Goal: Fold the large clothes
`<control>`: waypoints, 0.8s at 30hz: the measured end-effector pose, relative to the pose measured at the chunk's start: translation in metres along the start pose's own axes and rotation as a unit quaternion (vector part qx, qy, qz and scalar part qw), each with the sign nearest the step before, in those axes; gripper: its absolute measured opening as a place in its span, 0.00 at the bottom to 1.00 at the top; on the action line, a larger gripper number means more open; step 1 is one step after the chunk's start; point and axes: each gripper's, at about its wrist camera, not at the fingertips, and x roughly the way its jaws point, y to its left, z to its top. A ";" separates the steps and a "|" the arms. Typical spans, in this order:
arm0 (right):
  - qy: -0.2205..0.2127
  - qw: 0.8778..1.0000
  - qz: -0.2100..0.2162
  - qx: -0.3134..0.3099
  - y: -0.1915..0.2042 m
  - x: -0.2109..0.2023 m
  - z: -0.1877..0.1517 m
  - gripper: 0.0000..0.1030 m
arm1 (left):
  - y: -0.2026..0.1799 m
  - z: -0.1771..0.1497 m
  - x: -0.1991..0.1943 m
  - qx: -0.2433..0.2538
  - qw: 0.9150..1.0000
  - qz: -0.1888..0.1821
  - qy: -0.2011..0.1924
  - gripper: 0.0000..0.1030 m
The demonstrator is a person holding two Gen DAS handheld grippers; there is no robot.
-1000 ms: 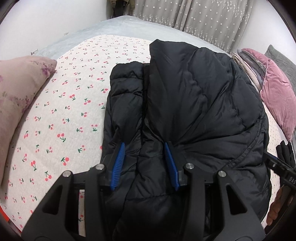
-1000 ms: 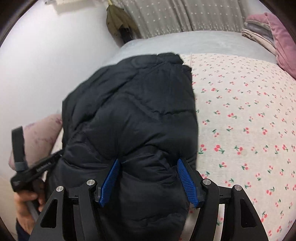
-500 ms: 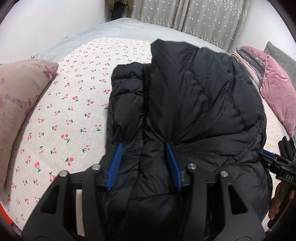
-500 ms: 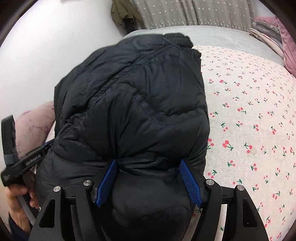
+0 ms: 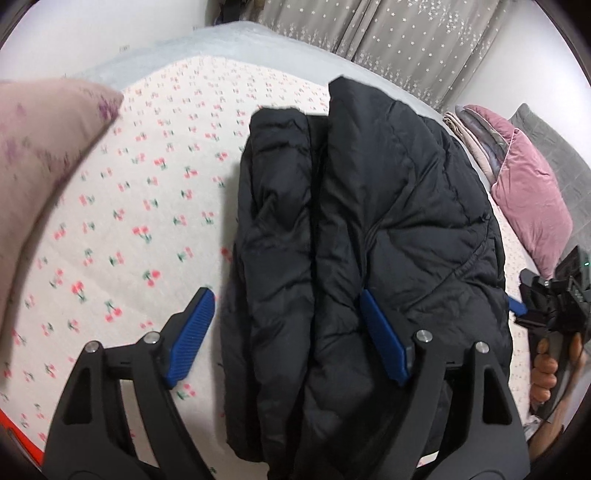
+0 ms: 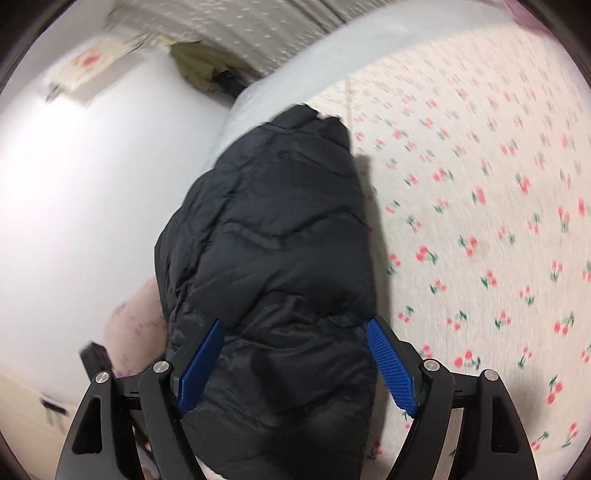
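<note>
- Bed [image 5: 122,206] with a cream cherry-print sheet fills both views; grey star-print curtains [image 5: 388,33] run along the far wall at 12 o'clock.
- Black puffer jacket [image 5: 354,236] lies folded into a long bundle on the sheet, running from 6 toward 12 o'clock in the left wrist view. Same jacket [image 6: 273,266] sits centre frame in the right wrist view, its far end pointing to 12.
- Left tool [image 5: 288,332]: jaws wide, and they have just been opening. The jacket's near end sits between them. The pad at 7 o'clock is clear of the fabric, over the sheet; the pad at 5 o'clock lies against the jacket.
- Right tool [image 6: 295,358]: jaws wide, also just been opening. Jacket hem bulges between the pads; cannot tell whether it touches them.
- Right tool also shows at 3 o'clock in the left view, held by a hand [image 5: 546,373].
- Pale floral pillow [image 5: 40,166] at 9 o'clock, pink velvet cushion [image 5: 532,192] and stacked folded fabrics [image 5: 476,136] at 2 o'clock.
- Right view is motion-blurred.
</note>
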 end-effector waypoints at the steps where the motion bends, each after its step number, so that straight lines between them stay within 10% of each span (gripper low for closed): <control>1: 0.007 1.000 0.005 0.010 -0.005 0.002 -0.001 0.79 | 0.001 -0.003 0.002 -0.004 1.000 -0.005 0.005 0.82; 20: 0.055 0.998 0.003 0.034 -0.019 0.050 -0.009 0.85 | 0.025 -0.012 0.029 -0.070 0.993 -0.079 0.057 0.85; 24: 0.038 0.999 -0.008 0.018 -0.009 0.051 -0.013 0.77 | 0.028 -0.012 0.027 -0.092 0.990 -0.095 0.046 0.57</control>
